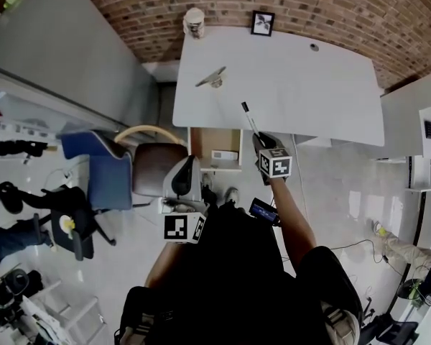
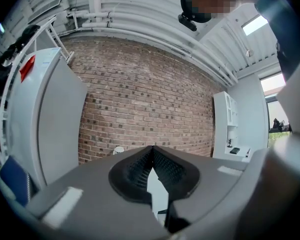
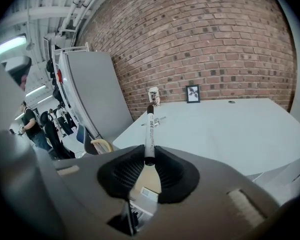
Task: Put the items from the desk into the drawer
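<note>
A white marker with a black cap (image 1: 249, 117) sticks out over the front edge of the white desk (image 1: 309, 92), and my right gripper (image 1: 261, 142) is shut on its lower end. In the right gripper view the marker (image 3: 149, 131) stands up between the pads of that gripper (image 3: 149, 158). Under it the drawer (image 1: 215, 144) stands open with a small white box (image 1: 224, 154) inside. My left gripper (image 1: 189, 172) hangs by the drawer's left side, away from the desk, and in its own view the left gripper (image 2: 152, 156) is shut with nothing in it.
On the desk stand a jar (image 1: 194, 21), a small picture frame (image 1: 262, 23) and a metal clip (image 1: 212, 77). A brown chair (image 1: 154, 165) and a blue chair (image 1: 100, 167) stand left of the drawer. A grey cabinet (image 1: 65, 49) fills the far left.
</note>
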A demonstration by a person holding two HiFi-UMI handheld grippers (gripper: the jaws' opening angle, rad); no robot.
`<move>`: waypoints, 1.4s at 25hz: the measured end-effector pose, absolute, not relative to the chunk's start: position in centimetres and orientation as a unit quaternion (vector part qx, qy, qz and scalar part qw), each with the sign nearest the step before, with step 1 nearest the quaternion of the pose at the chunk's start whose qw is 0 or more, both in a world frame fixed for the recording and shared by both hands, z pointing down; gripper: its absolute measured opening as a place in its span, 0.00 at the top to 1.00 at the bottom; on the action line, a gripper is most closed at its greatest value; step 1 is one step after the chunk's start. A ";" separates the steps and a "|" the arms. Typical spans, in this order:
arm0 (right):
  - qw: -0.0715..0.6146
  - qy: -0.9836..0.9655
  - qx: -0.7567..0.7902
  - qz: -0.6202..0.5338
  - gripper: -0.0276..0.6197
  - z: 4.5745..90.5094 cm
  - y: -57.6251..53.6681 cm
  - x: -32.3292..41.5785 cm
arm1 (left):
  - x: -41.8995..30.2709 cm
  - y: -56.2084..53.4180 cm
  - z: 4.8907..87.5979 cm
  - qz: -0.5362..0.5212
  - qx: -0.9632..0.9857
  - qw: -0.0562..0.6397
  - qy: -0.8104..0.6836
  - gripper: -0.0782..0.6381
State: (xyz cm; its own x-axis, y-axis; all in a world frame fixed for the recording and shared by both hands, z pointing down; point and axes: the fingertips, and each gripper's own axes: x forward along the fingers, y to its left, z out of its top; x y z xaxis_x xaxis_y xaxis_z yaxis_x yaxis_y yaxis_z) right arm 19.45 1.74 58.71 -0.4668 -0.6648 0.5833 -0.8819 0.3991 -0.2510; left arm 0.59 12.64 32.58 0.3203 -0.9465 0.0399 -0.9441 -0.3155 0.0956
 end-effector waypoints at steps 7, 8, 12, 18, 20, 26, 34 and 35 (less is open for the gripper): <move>0.216 -0.819 0.455 0.274 0.85 59.4 4.5 17.7 | -0.3 12.9 32.6 -0.014 0.808 0.055 -0.586 0.86; 0.219 -0.820 0.452 0.274 0.85 59.5 4.7 17.4 | -0.4 12.8 32.7 -0.013 0.808 0.057 -0.586 0.86; 0.233 -0.817 0.443 0.285 0.85 60.4 5.7 16.4 | -1.2 12.5 33.5 -0.009 0.811 0.068 -0.581 0.86; 0.260 -0.814 0.427 0.294 0.85 62.0 6.8 14.3 | -2.8 11.4 35.2 -0.001 0.814 0.089 -0.574 0.86; 0.272 -0.815 0.419 0.295 0.85 62.8 7.1 13.5 | -3.1 11.0 35.8 0.000 0.817 0.092 -0.570 0.86; 0.304 -0.807 0.399 0.312 0.85 65.8 8.0 11.6 | -3.8 9.9 37.1 0.002 0.824 0.100 -0.557 0.86; 0.335 -0.786 0.395 0.338 0.85 70.9 7.7 11.1 | -4.9 8.4 39.5 -0.003 0.822 0.119 -0.557 0.86; 0.338 -0.782 0.396 0.343 0.85 71.6 7.7 11.1 | -5.1 8.2 39.9 -0.001 0.821 0.122 -0.557 0.86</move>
